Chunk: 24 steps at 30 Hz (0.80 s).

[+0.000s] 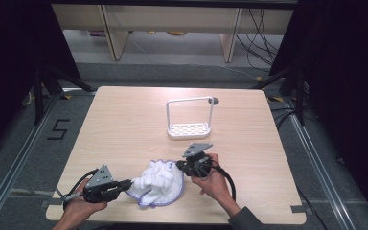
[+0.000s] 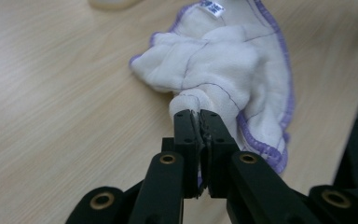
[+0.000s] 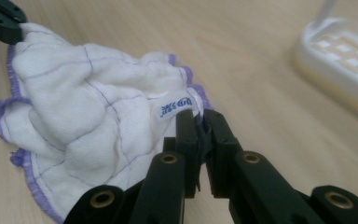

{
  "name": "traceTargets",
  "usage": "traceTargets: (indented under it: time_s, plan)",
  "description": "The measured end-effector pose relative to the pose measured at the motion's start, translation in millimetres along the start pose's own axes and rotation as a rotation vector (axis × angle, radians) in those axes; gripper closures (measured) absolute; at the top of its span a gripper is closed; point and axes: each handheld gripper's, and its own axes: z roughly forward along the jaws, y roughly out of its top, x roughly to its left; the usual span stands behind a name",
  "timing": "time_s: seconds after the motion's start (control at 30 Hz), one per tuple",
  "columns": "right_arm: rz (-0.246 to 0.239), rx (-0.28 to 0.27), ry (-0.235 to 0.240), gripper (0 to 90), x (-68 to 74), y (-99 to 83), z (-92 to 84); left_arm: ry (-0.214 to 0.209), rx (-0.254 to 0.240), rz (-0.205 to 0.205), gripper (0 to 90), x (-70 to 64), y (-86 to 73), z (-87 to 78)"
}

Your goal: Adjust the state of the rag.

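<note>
Cloth (image 1: 157, 184) lies crumpled at the table's (image 1: 124, 124) near edge, between both grippers, with a rack (image 1: 190, 120) beyond. Left gripper view: the left gripper (image 2: 199, 116) pinches a white fold. Right gripper view: the right gripper (image 3: 199, 119) clamps the purple hem beside the label (image 3: 175, 107).

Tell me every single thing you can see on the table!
Cloth: one, white with purple edge, bunched at the near edge of the table.
Rack: one, white with wire handle, far middle of the table.
Left claw: one, black, shut on the cloth's left end.
Right claw: one, black, shut on the cloth's right corner by the label.
Hands: two, one holding each claw, at the near edge.
</note>
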Motion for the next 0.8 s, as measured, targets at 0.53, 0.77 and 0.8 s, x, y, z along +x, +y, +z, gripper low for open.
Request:
traceTargets:
  time_s: [0.53, 0.77, 0.8]
  plan:
    - [0.16, 0.023, -0.193, 85.6, -105.3, -28.7, -53.8, -0.014, 0.07, 0.039, 84.7, 7.7, 24.3, 56.9]
    - [0.142, 0.1, -0.283, 58.7, -110.6, -24.6, -18.9, 0.105, 0.091, -0.042, 59.5, 32.9, 14.0, 66.7]
    - [0.145, 0.105, -0.313, 57.8, -103.4, -22.0, -22.9, 0.105, 0.091, -0.042, 54.4, 32.9, 14.0, 66.7]
